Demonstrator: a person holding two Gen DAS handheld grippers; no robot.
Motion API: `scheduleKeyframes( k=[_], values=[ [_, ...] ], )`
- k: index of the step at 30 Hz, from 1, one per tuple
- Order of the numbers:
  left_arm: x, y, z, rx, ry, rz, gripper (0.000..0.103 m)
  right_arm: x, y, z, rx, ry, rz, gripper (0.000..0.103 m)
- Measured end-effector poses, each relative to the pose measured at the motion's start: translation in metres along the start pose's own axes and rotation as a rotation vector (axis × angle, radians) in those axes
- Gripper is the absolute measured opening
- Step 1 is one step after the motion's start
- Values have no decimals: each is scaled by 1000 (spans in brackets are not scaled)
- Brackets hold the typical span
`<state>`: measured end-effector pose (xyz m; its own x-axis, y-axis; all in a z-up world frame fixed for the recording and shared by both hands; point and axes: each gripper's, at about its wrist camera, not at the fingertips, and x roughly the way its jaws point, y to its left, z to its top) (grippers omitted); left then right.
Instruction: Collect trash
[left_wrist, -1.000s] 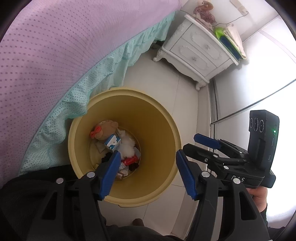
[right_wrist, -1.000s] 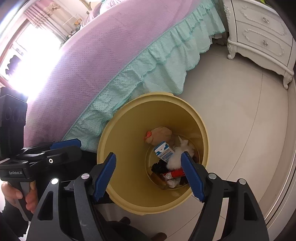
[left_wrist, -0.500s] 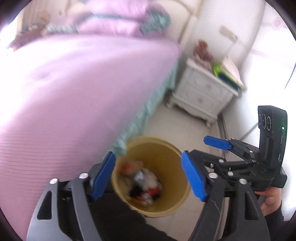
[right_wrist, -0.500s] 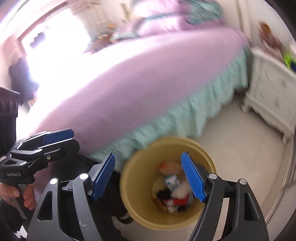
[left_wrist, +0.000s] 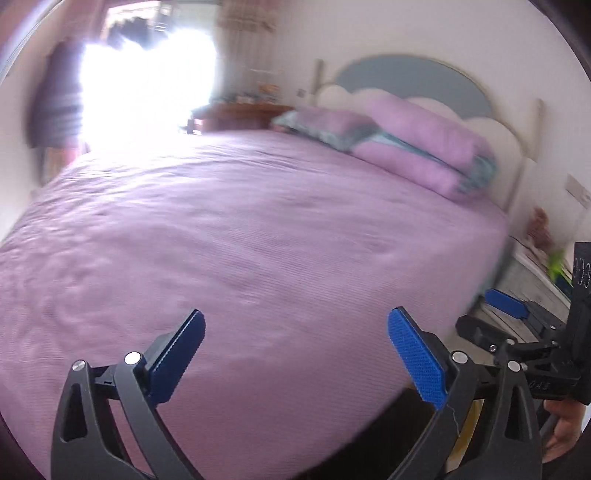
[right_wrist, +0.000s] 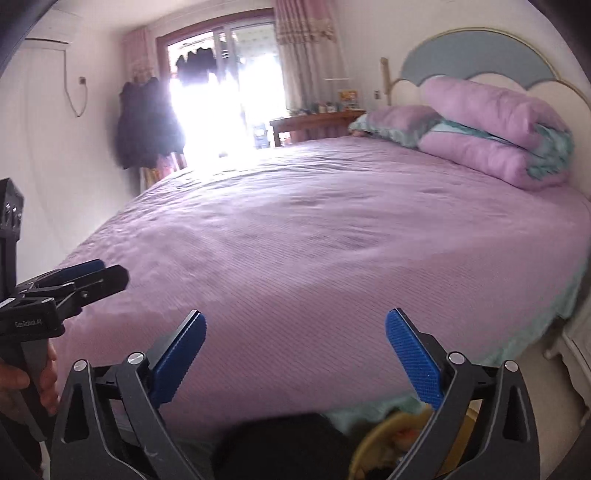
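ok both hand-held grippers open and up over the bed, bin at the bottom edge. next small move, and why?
Probably a slow pan across the bed to look for trash. The left hand-held gripper and right hand-held gripper are open and empty, the yellow bin sits low by the bedside, and no litter shows on the purple cover, though the left view is blurred.

A home bedroom: a purple-covered bed (right_wrist: 332, 240), folded quilt (right_wrist: 491, 136), padded headboard (right_wrist: 480, 62) and curtained window (right_wrist: 229, 74).

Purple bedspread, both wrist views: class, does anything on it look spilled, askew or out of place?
Nothing stands out. The purple bedspread lies smooth with no litter showing, and the folded purple quilt sits by the headboard. Left view is blurred.
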<state>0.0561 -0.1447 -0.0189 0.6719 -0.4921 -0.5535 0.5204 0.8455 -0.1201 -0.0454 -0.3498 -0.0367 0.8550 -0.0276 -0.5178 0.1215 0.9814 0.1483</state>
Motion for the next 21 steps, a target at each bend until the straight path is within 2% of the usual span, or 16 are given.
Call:
scheduleKeyframes(
  k=[5,9,13,17,21],
  values=[
    [-29,58,11,-82,-92,172,99,32,40,24,-20,-3,78,94],
    [-43,84,21,-82,-147,339,99,55,73,38,-66,1,119,94],
    [-49,103,28,-76,-185,445,99,67,92,47,-78,6,173,94],
    [-42,119,35,-106,-167,436,99,83,104,56,-84,20,205,94],
    [-30,134,40,-119,-162,457,99,105,112,63,-86,45,217,94]
  ],
)
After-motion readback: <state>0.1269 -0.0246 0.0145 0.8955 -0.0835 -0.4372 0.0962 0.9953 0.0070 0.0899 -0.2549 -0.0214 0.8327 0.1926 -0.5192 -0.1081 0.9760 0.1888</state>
